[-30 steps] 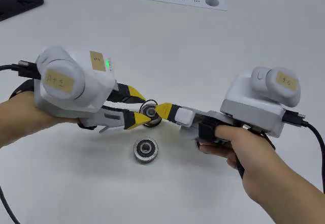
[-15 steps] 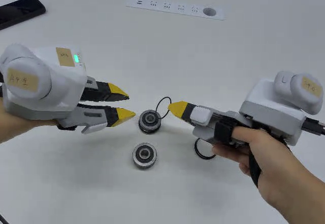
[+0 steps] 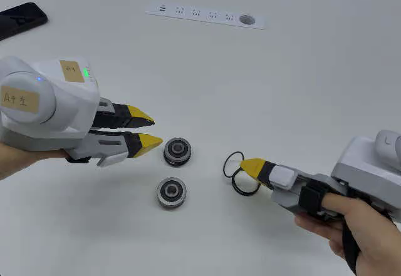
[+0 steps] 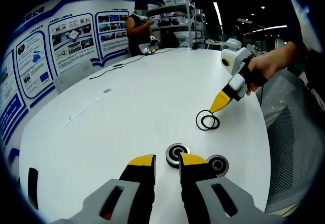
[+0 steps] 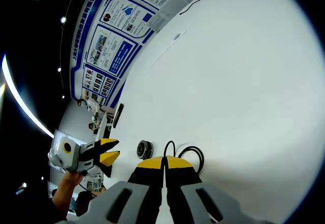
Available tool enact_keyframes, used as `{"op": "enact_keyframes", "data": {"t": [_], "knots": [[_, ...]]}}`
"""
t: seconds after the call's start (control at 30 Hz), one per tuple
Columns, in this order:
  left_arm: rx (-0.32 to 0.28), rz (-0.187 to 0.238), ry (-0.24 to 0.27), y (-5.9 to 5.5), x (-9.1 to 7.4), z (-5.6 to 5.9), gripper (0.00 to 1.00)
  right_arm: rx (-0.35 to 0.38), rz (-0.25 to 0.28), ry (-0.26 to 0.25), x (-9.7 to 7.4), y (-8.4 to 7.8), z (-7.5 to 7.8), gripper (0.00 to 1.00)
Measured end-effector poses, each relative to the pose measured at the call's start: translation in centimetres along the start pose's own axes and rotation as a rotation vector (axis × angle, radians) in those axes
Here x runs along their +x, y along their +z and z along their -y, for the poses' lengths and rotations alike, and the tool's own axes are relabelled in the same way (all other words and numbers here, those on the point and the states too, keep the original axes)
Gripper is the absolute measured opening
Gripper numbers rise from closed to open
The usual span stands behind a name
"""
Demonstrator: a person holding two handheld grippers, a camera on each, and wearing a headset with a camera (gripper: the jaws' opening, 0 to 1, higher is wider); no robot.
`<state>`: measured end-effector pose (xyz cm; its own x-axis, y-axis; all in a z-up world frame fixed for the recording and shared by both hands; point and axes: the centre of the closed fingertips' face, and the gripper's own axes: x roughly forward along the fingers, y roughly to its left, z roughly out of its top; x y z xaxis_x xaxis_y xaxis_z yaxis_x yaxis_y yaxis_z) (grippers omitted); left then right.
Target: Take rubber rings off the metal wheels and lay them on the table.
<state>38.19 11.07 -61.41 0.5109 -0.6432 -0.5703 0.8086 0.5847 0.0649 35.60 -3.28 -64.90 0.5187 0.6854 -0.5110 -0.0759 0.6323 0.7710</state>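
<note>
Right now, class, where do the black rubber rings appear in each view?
Head view: rubber rings right of centre, beside the right gripper tip.
Left gripper view: right of centre, below that tip.
Right gripper view: bottom centre, just above the tip.
Shared landmark: right gripper's yellow tip.

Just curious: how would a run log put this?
left gripper open beside two metal wheels | right gripper shut on rubber ring | second ring on table

White table (image 3: 301, 76) bears two wheels (image 3: 177, 151), rubber rings (image 3: 233, 186), power strip (image 3: 203, 14), phone (image 3: 22, 18).
</note>
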Motion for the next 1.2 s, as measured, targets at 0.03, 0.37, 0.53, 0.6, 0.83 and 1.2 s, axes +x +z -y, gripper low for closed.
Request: {"op": "enact_keyframes", "data": {"t": [0.03,0.37,0.53,0.6,0.83,1.2], "knots": [[0.001,0.0,0.0,0.0,0.1,0.0,0.18,0.006,0.002,-0.006,-0.2,-0.1,0.4,0.02],[0.005,0.004,-0.028,0.5,1.0,1.1,0.17,0.05,0.017,-0.063,-1.0,-0.2,2.2,0.02],[0.01,0.004,-0.034,0.6,1.2,1.3,0.17,0.062,0.01,-0.099,-1.2,-0.6,2.9,0.02],[0.012,0.006,-0.036,0.7,1.2,1.4,0.17,0.057,0.009,-0.111,-1.3,-0.7,3.1,0.03],[0.02,-0.001,-0.05,0.6,1.6,1.8,0.17,0.001,0.022,-0.155,-1.9,-0.5,3.7,0.08],[0.032,-0.025,-0.078,0.1,2.7,1.9,0.16,0.019,0.089,-0.068,-1.8,1.6,1.7,0.08]]}}
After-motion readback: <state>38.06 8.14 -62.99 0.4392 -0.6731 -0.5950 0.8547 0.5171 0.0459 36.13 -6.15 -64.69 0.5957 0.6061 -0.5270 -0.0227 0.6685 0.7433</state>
